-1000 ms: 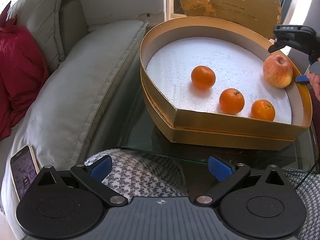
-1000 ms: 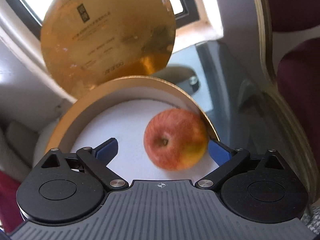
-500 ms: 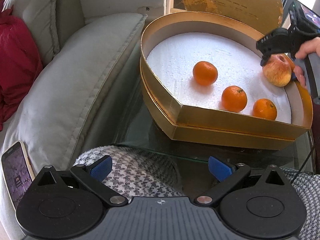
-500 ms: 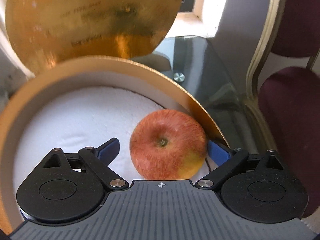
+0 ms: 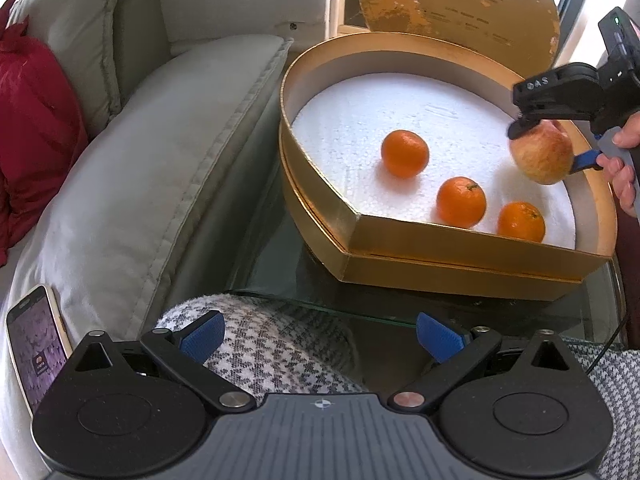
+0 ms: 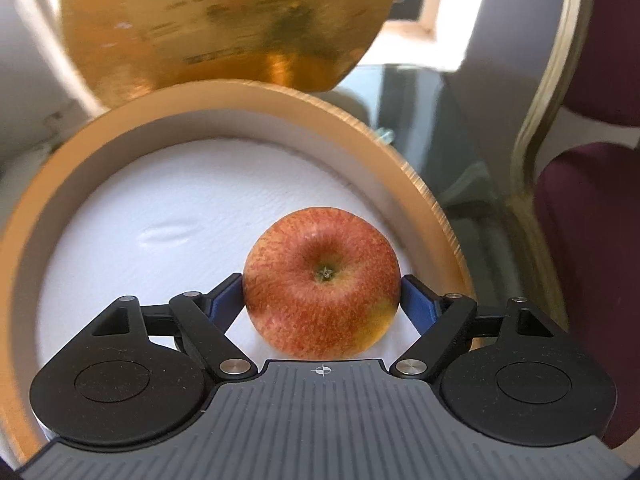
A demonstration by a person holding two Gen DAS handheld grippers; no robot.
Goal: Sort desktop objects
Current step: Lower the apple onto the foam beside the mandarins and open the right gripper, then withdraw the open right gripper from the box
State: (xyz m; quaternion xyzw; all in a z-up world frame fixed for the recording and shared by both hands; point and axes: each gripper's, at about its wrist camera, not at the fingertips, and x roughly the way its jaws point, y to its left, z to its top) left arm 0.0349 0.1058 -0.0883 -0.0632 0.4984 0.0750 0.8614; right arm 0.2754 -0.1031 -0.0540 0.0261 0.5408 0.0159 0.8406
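The right gripper (image 6: pixel 322 300) has just been closing; its fingers (image 6: pixel 224 300) now clamp the apple (image 6: pixel 322 284) at center frame, inside the box (image 6: pixel 416 184). Lift straight, clear of the rim. The left gripper (image 5: pixel 320 332) hangs released.

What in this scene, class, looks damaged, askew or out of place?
A smartphone with a lit screen lies on the pale sofa cushion, close to its edge. The white foam liner inside the gold heart-shaped box carries a shallow dent. The gold lid stands propped behind the box. Nothing looks spilled.
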